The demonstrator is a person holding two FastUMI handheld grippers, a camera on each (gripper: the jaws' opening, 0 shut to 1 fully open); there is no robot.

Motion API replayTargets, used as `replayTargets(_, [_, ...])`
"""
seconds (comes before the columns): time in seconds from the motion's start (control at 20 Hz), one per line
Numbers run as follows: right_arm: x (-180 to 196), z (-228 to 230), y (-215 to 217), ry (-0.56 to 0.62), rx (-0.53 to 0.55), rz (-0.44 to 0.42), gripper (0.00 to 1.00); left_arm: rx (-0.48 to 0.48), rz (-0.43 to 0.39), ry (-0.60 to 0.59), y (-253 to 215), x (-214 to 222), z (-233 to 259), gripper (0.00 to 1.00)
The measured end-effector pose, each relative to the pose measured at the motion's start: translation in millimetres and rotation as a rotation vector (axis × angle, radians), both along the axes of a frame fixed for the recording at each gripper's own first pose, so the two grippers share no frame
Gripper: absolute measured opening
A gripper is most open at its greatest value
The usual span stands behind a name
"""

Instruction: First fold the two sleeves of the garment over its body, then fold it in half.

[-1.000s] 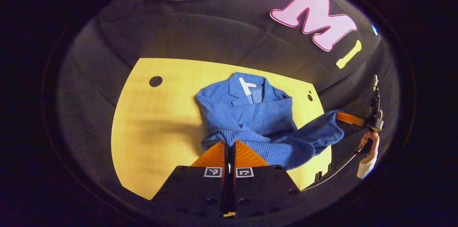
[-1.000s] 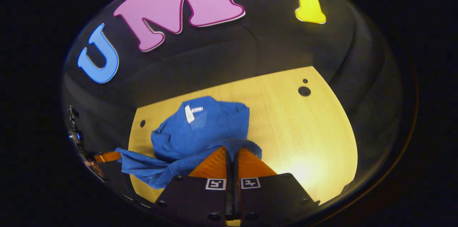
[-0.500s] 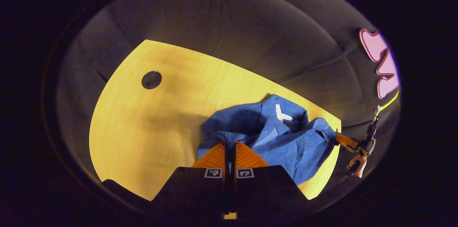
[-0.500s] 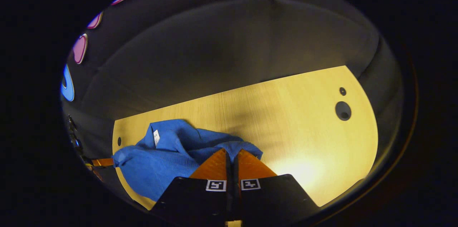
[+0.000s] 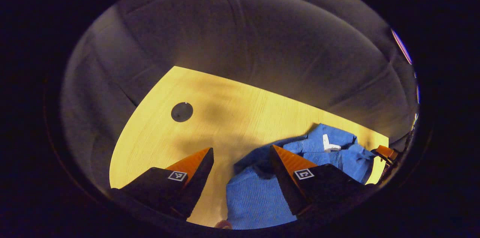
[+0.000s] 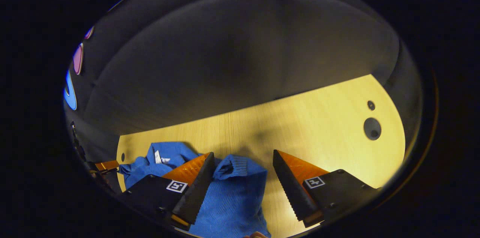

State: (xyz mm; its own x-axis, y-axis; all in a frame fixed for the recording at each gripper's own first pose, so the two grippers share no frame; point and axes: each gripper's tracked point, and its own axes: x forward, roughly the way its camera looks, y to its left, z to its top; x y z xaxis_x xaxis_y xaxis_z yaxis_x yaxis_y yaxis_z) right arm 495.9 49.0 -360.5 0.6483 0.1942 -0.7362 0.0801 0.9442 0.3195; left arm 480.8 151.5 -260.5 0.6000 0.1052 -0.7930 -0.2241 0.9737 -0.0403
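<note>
Two claws, both mine, spread wide, gripping nothing | left claw [image 5: 242, 151]: sweater [image 5: 258, 196] under its right finger | right claw [image 6: 243, 153]: sweater [image 6: 232, 196] between my fingers, on table [image 6: 318, 125]

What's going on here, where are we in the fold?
A person is folding a blue garment on a wooden table with two hand-held grippers. Both the left hand-held gripper and the right hand-held gripper are open above the cloth, gripping nothing. The garment lies bunched in a heap, its white neck tag showing, so the fold looks laid down but untidy.
</note>
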Motion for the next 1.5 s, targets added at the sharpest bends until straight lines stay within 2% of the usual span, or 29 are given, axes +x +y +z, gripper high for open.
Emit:
replayTargets(0.25, [-15,76,8,-0.187,-0.093,0.069,0.97,-0.032,-0.012,-0.141,-15,-16,57,0.84])
replayTargets(0.45, [-47,147,23,-0.334,-0.181,0.127,0.98,0.032,-0.102,-0.246,-33,-44,108,0.85])
replayTargets(0.55, [-76,185,31,-0.404,-0.225,0.156,0.97,0.057,-0.159,-0.313,-49,-65,137,0.85])
replayTargets(0.7, [-132,246,40,-0.521,-0.280,0.149,0.98,0.111,-0.236,-0.404,-67,-110,172,0.85])
replayTargets(0.9, [-225,309,54,-0.624,-0.268,0.098,0.99,0.207,-0.299,-0.555,-75,-183,227,0.85])
replayTargets(1.05, [-293,347,63,-0.698,-0.258,0.062,0.99,0.237,-0.334,-0.645,-82,-243,259,0.84])
replayTargets(1.2, [-349,374,68,-0.775,-0.243,0.044,0.98,0.191,-0.317,-0.733,-90,-302,282,0.84])
replayTargets(1.3, [-384,387,68,-0.814,-0.223,0.021,0.97,0.172,-0.334,-0.818,-98,-335,296,0.84])
replayTargets(1.4, [-412,381,75,-0.795,-0.192,0.033,0.97,0.157,-0.387,-0.826,-108,-372,289,0.83])
replayTargets(1.5, [-435,369,77,-0.738,-0.173,0.042,0.97,0.178,-0.396,-0.811,-105,-393,283,0.82])
